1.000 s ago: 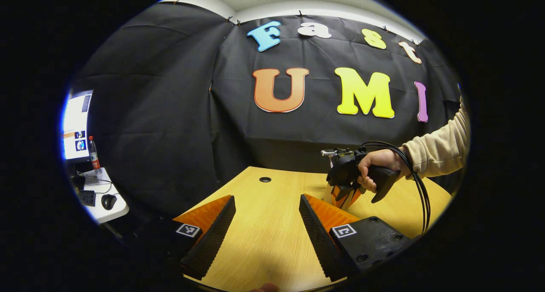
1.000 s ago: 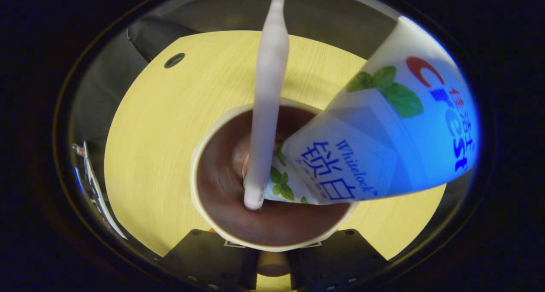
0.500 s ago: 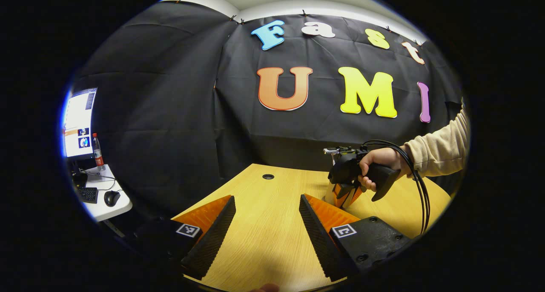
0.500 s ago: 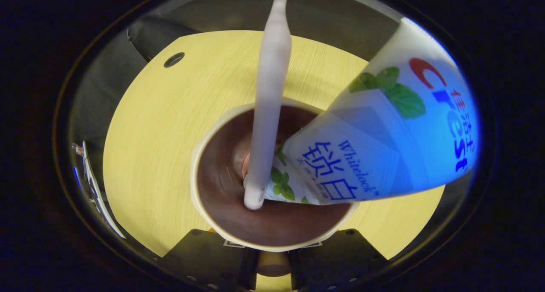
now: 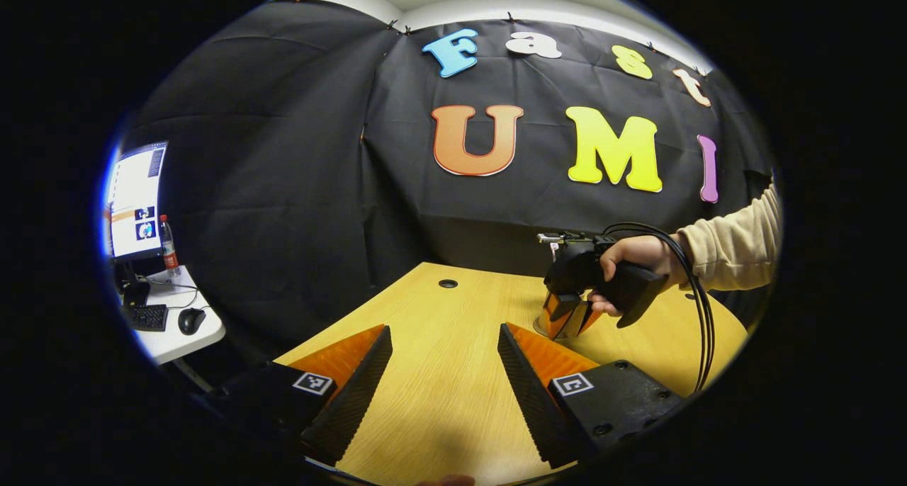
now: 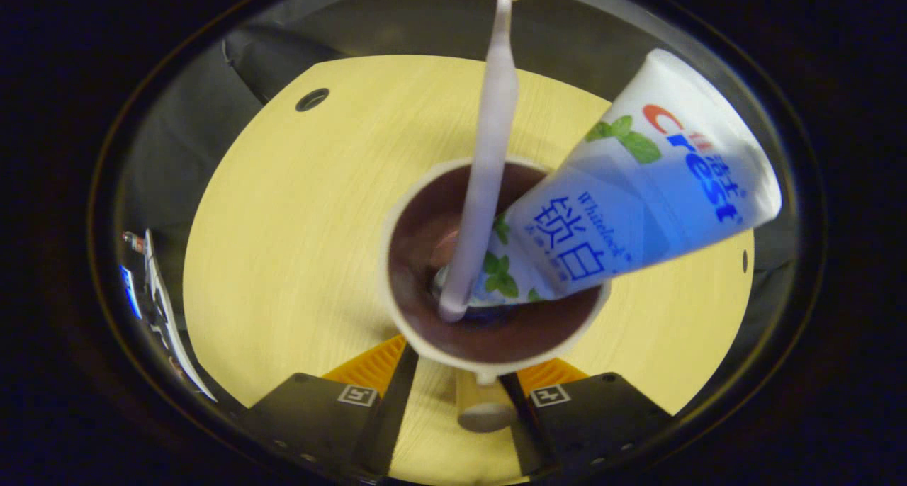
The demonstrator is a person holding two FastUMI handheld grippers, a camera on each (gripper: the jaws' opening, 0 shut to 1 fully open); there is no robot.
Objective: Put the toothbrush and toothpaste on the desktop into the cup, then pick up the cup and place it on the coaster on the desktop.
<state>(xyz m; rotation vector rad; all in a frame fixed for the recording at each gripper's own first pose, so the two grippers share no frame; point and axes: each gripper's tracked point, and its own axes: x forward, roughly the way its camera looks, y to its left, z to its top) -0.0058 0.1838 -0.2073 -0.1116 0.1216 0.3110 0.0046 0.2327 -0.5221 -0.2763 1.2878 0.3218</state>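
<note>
Right now the cup (image 6: pixel 388 273) stands upright on the desk (image 6: pixel 283 245), seen from above in the right gripper view, abt mid-desk and well clear of the cable hole (image 6: pixel 312 99) at the far-left edge. Toothbrush (image 6: pixel 489 153) is inside it, butt end on the cup floor, long axis leaning away from the camera twd the far edge, bristle head up top. Toothpaste tube (image 6: pixel 638 195) is in too, cap end down beside the brush and flat end leaning out over the rim to the right. So both items are in; judged from that, step 1 is done and the coaster step is what's in hand. Coaster itself: can't tell, since the cup would hide anything under it.

Key relation: the cup handle (image 6: pixel 478 408) points straight back at the right gripper (image 6: pixel 457 373) and sits in the gap betw its two fingers. Jaws are spread wide, w/ daylight either side of the handle, so no squeeze on it as far as I can see. Any re-grip just needs a close on that handle; a pull-back goes straight out along its axis.

From the left gripper view the right gripper (image 5: pixel 570 312) points down by the desk's right edge, w/ a hand (image 5: pixel 631 259) on its grip; the cup is mostly hidden behind it. Left gripper (image 5: pixel 444 328) hovers over the near edge, jaws wide apart, holding nothing and touching nothing, well apart from the cup. Right is far the nearer.
</note>
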